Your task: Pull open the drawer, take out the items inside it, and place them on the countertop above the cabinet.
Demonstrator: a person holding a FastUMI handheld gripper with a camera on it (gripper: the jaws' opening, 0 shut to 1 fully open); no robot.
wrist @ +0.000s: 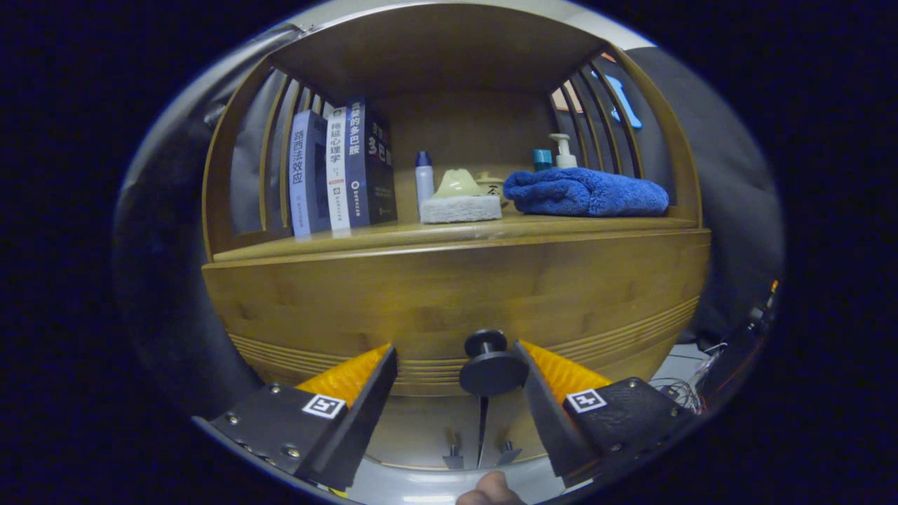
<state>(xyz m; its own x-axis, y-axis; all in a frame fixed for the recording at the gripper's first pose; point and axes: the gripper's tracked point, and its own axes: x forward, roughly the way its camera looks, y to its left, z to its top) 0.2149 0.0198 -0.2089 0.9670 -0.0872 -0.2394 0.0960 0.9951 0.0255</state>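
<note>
A wooden cabinet fills the view, its drawer front (pixel 456 294) closed and flush below the countertop shelf (pixel 449 235). A dark round knob (pixel 491 365) sticks out from the drawer's lower middle. My gripper (pixel 456 365) is open, its fingers spread to either side of the knob, which sits close to the right finger (pixel 554 372). Neither finger touches the knob. The drawer's inside is hidden.
On the countertop shelf stand several books (pixel 340 172) at the left, a small bottle (pixel 424 179), a sponge (pixel 460 207) with a pale object on it, and a folded blue towel (pixel 586 191) with pump bottles (pixel 561 151) behind. A fingertip (pixel 491 491) shows beneath the gripper.
</note>
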